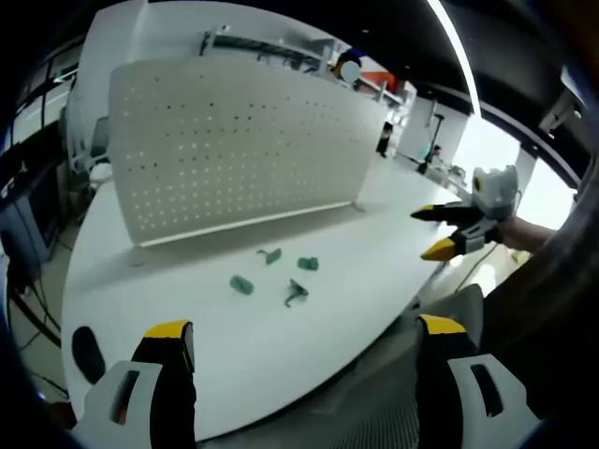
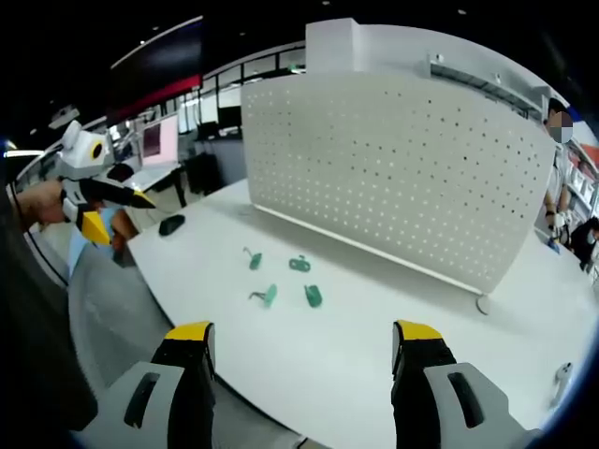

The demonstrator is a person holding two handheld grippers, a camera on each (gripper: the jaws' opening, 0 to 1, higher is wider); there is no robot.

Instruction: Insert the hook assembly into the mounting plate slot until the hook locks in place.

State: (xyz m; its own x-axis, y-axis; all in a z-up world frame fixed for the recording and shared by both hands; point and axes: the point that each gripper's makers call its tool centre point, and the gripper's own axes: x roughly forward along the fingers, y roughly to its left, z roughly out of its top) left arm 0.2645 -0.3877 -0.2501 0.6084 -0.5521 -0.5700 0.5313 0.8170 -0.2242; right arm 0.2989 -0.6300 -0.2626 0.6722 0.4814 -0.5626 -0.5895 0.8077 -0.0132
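Lying loose on white table (image 2: 374, 365): four small green hook parts (image 2: 281, 279); both tongs wide, empty.

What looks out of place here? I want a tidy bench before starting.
Nothing stands out. Four small green hook parts lie loosely grouped on the white table before the upright pegboard, which stands intact. Both grippers are open, empty.
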